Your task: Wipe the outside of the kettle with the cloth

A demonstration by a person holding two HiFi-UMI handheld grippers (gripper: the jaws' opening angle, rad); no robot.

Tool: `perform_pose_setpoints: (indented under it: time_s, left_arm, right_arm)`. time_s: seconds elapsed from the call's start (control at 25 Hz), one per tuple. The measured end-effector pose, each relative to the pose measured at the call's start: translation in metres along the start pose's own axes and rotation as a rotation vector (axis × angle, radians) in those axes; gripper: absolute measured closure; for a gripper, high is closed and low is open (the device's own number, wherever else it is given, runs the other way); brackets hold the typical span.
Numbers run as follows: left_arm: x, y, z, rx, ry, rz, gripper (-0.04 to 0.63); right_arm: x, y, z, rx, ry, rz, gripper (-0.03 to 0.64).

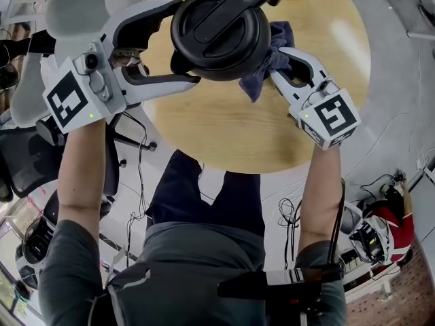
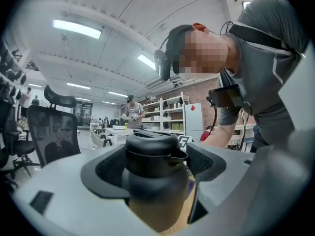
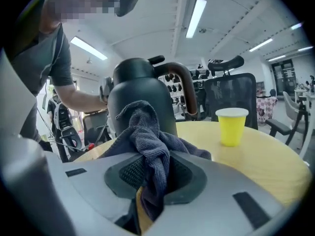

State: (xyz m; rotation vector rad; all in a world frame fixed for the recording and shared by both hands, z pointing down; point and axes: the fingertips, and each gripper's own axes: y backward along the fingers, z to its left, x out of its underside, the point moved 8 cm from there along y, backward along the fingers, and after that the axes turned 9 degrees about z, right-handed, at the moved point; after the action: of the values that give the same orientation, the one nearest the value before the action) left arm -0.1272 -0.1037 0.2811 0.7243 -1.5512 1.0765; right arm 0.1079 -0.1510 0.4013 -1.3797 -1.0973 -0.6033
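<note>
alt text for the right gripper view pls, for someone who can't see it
The right gripper has its jaws clamped on a bunched dark cloth, held against the side of a black kettle just ahead. Beyond them lies a pale wooden table, with a yellow cup standing on it to the right.

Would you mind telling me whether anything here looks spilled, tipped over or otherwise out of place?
Nothing stands out. The kettle sits upright between the jaws of the left gripper. The right gripper pinches the cloth against its side, and the yellow cup stands upright on the table, where no spill shows.
</note>
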Motion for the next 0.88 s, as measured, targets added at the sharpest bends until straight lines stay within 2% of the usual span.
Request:
perform_pose_setpoints:
  time_s: [0.16,0.28,0.48,0.6,0.68,0.76,0.8,0.88]
  left_arm:
    - [0.003,0.001,0.001,-0.070,0.012,0.030,0.210]
    - [0.001,0.011,-0.008,-0.164,0.084,0.009,0.210]
    - [-0.009,0.033,-0.033,-0.346,0.207,-0.006,0.210]
    - [-0.014,0.038,-0.047,-0.406,0.286,-0.003,0.212]
    - [-0.018,0.038,-0.055,-0.441,0.309,0.000,0.215]
    - [-0.021,0.037,-0.063,-0.470,0.307,0.005,0.264]
    - [-0.023,0.038,-0.067,-0.481,0.310,-0.001,0.325]
    - [-0.024,0.039,-0.072,-0.494,0.329,-0.026,0.341]
  right_arm:
    - [0.000,-0.005,-0.005,-0.004,-0.029,0.022,0.518]
    - [-0.020,0.010,-0.003,-0.004,-0.061,-0.038,0.518]
    - [-0.069,0.036,-0.001,0.035,-0.038,-0.114,0.518]
    - [-0.096,0.048,-0.001,0.030,-0.042,-0.176,0.518]
    - [-0.108,0.048,-0.003,0.030,-0.037,-0.202,0.518]
    - [-0.112,0.043,-0.006,0.031,-0.042,-0.215,0.518]
    - [-0.111,0.040,-0.009,0.031,-0.050,-0.220,0.518]
    - [-0.107,0.036,-0.013,0.026,-0.075,-0.242,0.518]
